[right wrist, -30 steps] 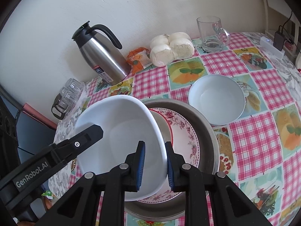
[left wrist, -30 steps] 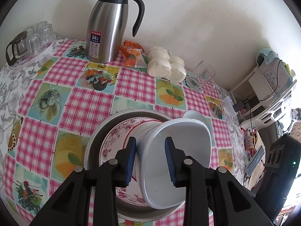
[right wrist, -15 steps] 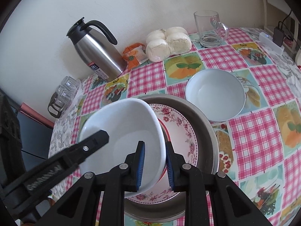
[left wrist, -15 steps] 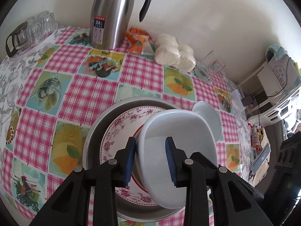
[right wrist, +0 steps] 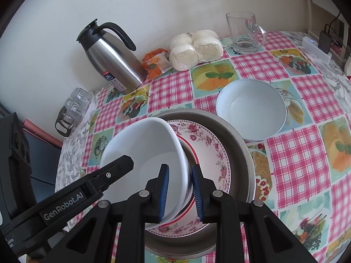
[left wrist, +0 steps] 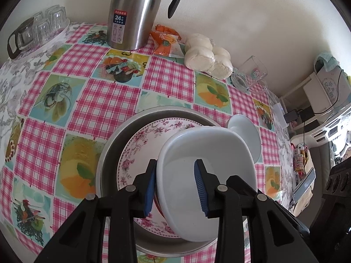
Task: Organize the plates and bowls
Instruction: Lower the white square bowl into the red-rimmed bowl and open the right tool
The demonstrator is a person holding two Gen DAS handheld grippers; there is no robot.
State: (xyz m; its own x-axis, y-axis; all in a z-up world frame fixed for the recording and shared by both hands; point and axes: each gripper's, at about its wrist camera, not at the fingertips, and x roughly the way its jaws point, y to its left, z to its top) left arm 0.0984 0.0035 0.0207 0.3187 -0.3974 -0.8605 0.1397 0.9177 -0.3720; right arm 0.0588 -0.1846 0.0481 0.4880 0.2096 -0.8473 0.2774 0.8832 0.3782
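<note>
A white squarish bowl point(left wrist: 208, 153) point(right wrist: 142, 149) sits almost level on a red-rimmed bowl point(right wrist: 190, 149). That bowl rests on a floral plate point(left wrist: 140, 149) point(right wrist: 210, 144) inside a round metal pan point(left wrist: 114, 144) point(right wrist: 241, 149). My left gripper point(left wrist: 175, 184) straddles the white bowl's near-left wall. Its jaws are opening, and the inner pad stands clear of the wall. One of its fingers point(right wrist: 109, 175) shows over the bowl's left rim. My right gripper point(right wrist: 179, 188) is shut on the bowl's right wall. A pale blue bowl point(right wrist: 250, 109) point(left wrist: 248, 133) stands right of the pan.
A steel thermos jug point(left wrist: 136, 15) point(right wrist: 114, 59), an orange snack packet point(left wrist: 164, 41), bagged buns point(left wrist: 206, 54) and a glass mug point(right wrist: 243, 32) line the wall. A tray of small glasses point(left wrist: 37, 30) sits at the back left. Shelves with cables stand at the right.
The white bowl has tipped from steeply tilted to almost level and has sunk onto the red-rimmed bowl. My left gripper has come down with it. The right gripper has kept its grip.
</note>
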